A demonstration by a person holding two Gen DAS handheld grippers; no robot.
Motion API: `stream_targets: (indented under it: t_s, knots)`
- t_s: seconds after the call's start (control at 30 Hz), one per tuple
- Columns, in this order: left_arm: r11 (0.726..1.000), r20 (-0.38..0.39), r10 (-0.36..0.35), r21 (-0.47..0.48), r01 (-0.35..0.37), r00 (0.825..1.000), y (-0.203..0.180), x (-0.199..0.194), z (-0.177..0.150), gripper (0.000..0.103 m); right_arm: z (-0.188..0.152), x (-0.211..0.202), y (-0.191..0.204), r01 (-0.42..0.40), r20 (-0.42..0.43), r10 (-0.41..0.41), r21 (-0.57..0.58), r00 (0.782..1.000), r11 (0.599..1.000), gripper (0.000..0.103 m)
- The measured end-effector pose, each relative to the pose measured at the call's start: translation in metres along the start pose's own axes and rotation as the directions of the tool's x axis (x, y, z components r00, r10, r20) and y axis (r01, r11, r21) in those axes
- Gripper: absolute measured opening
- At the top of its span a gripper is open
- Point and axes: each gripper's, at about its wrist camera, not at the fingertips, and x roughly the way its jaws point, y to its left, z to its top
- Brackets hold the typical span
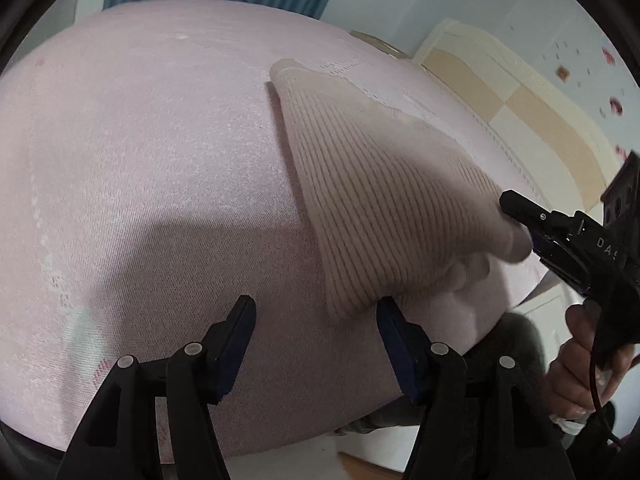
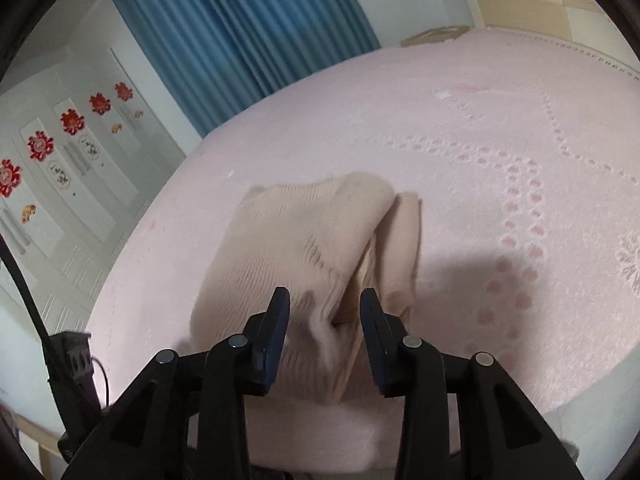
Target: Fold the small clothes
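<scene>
A beige ribbed knit garment (image 1: 380, 184) lies partly folded on the pink bed sheet (image 1: 160, 160), one layer turned over another. In the left wrist view my left gripper (image 1: 316, 312) is open just above the sheet. The garment's near corner hangs beside its right finger (image 1: 390, 320). My right gripper (image 1: 520, 220) comes in from the right, held by a hand (image 1: 576, 368), its tips at the garment's edge. In the right wrist view the right gripper (image 2: 324, 304) stands open over the garment (image 2: 288, 240). A blurred loose fold lies between the jaws, and the pads do not press on it.
The sheet (image 2: 480, 140) has an embossed dotted pattern and spreads wide on all sides. A blue curtain (image 2: 248, 32) hangs behind the bed, and white wardrobe doors with red flower decals (image 2: 60, 152) stand to the left. A cream and tan headboard (image 1: 520, 92) is at the right. The bed's near edge runs just below both grippers.
</scene>
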Motion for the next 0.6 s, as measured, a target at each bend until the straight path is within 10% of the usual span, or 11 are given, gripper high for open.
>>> stream_targets:
  t_s: [0.27, 0.37, 0.47, 0.6]
  knots:
    - [0.983, 0.049, 0.010, 0.184, -0.019, 0.999, -0.044, -0.006, 0.012, 0.057, -0.016, 0.011, 0.008, -0.072, -0.099, 0.068, -0.040, 0.993, 0.997, 0.036]
    - [0.968, 0.101, 0.102, 0.218, -0.122, 0.990, -0.052, -0.004, 0.018, 0.015, -0.012, 0.013, 0.012, -0.091, -0.114, 0.078, -0.116, 0.990, 0.989, 0.005]
    - [0.990, 0.103, -0.006, 0.140, -0.008, 0.995, -0.030, -0.015, 0.023, 0.010, -0.006, -0.016, -0.004, -0.086, 0.003, 0.087, -0.120, 0.996, 0.989, 0.004]
    - [0.996, 0.092, -0.058, 0.077, 0.051, 0.994, -0.018, -0.017, 0.021, 0.008, -0.014, -0.007, -0.030, -0.047, -0.071, 0.043, -0.055, 0.997, 0.997, 0.004]
